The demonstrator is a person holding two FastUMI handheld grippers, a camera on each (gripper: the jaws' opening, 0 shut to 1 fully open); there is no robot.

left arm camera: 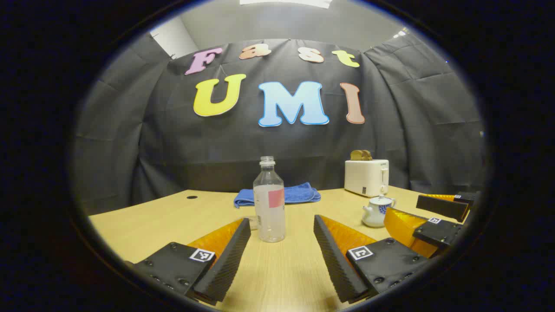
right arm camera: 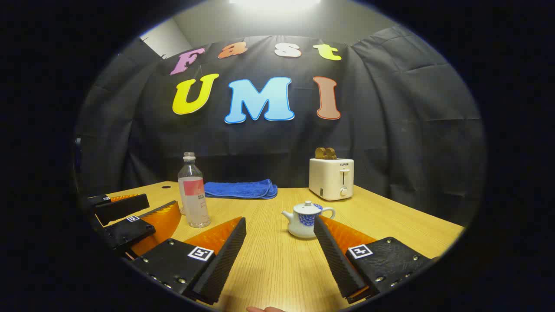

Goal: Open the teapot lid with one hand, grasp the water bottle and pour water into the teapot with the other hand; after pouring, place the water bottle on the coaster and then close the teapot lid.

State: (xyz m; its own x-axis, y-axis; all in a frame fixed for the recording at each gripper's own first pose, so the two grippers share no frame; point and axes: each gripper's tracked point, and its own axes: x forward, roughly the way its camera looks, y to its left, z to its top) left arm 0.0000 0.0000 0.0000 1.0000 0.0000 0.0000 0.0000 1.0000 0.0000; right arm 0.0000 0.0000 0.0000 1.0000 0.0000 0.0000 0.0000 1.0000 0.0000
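Left gripper [left arm camera: 282, 242]: we see its fingers spread wide, holding nothing, low over the pale wood-grain table [left arm camera: 277, 277].
Right gripper [right arm camera: 279, 242]: we see it wide open too, with nothing between the fingers; in the left gripper view it shows at the far right edge [left arm camera: 433, 216].
Bottle: the clear plastic water bottle with a red-and-white label [left arm camera: 269, 201] stands upright and uncapped, just beyond the left gripper's fingertips and centred between them. In the right gripper view it stands left of centre [right arm camera: 193, 193]; the label's print is too small for us to read.
Teapot: the small white ceramic teapot with a blue pattern [right arm camera: 307, 220] sits lid on, spout pointing left, just beyond the right gripper's right finger. In the left gripper view it lies to the right [left arm camera: 376, 212].
Toaster: the cream two-slot toaster [right arm camera: 332, 178] stands far right with brown toast in its slots; we can just make out "SUPOR" on its front.
Towel: a folded blue cloth towel [right arm camera: 241, 189] lies at the far edge, behind the bottle.
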